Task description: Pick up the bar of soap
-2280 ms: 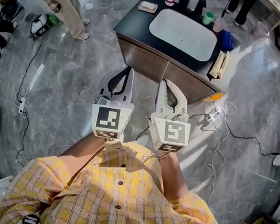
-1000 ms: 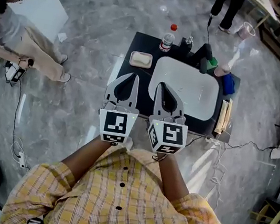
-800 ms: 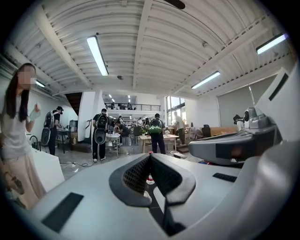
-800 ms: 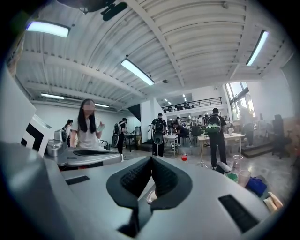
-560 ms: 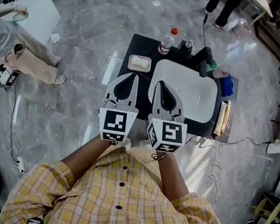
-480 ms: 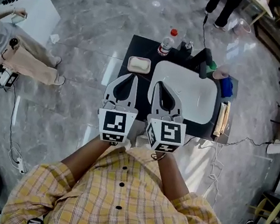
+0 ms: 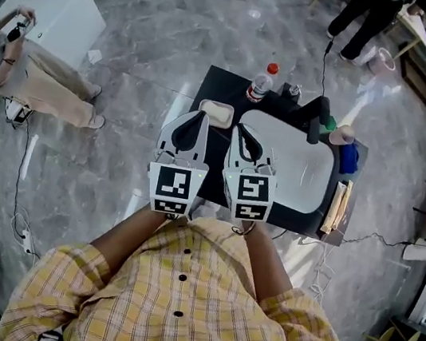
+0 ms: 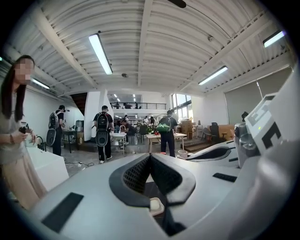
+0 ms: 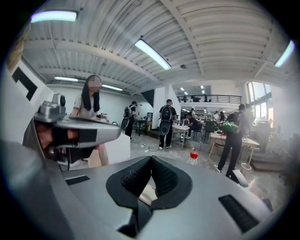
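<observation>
A cream bar of soap (image 7: 217,113) lies in a pale dish at the left end of the black counter (image 7: 225,88), next to the white sink (image 7: 290,166). My left gripper (image 7: 195,116) is shut and empty, its tips just short of the dish on the near side. My right gripper (image 7: 243,129) is shut and empty beside it, over the sink's left rim. In the left gripper view the jaws (image 8: 150,155) meet and the soap dish (image 8: 155,205) shows below them. In the right gripper view the jaws (image 9: 151,158) are pressed together too.
At the back of the counter stand a red-capped bottle (image 7: 262,84), a black faucet (image 7: 316,119), cups (image 7: 340,134) and a blue item (image 7: 349,158). A folded cloth (image 7: 336,207) lies at its right end. A person (image 7: 30,77) stands by a white table (image 7: 57,12) on the left.
The counter and sink have drawn closer under the grippers. Both grippers stay shut and side by side; the left one's tips now lie right by the soap dish.
</observation>
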`<state>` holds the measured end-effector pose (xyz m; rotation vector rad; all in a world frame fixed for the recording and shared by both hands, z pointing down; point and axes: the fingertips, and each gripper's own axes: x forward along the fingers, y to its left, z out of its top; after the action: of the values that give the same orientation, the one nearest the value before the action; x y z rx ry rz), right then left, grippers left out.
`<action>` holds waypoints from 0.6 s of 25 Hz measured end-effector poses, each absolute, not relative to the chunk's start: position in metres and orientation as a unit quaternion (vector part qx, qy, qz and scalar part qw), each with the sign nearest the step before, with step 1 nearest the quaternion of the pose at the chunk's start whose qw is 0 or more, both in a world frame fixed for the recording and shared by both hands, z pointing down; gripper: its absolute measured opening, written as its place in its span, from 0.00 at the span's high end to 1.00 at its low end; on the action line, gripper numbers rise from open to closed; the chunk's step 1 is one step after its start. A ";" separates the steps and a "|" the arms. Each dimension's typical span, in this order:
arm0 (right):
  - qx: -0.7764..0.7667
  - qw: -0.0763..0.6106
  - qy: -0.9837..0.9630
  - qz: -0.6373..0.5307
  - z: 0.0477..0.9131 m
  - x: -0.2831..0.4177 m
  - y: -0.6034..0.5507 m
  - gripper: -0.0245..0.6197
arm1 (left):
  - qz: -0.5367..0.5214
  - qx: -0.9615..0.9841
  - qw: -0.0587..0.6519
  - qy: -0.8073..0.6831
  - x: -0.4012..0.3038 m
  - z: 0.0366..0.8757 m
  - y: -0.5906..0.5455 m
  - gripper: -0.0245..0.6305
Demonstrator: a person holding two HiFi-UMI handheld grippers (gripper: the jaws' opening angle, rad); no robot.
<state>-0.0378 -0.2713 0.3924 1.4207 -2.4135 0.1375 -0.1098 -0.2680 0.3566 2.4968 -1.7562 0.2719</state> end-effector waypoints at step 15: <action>0.167 0.504 -0.840 -0.113 0.577 -0.076 -0.358 0.81 | 0.115 0.768 0.052 -0.627 -0.139 0.387 -0.309 0.95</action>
<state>-0.0763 -0.3581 0.5775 0.4043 -2.0286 -0.2718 -0.1386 -0.3093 0.3873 2.3365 -1.9074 0.3511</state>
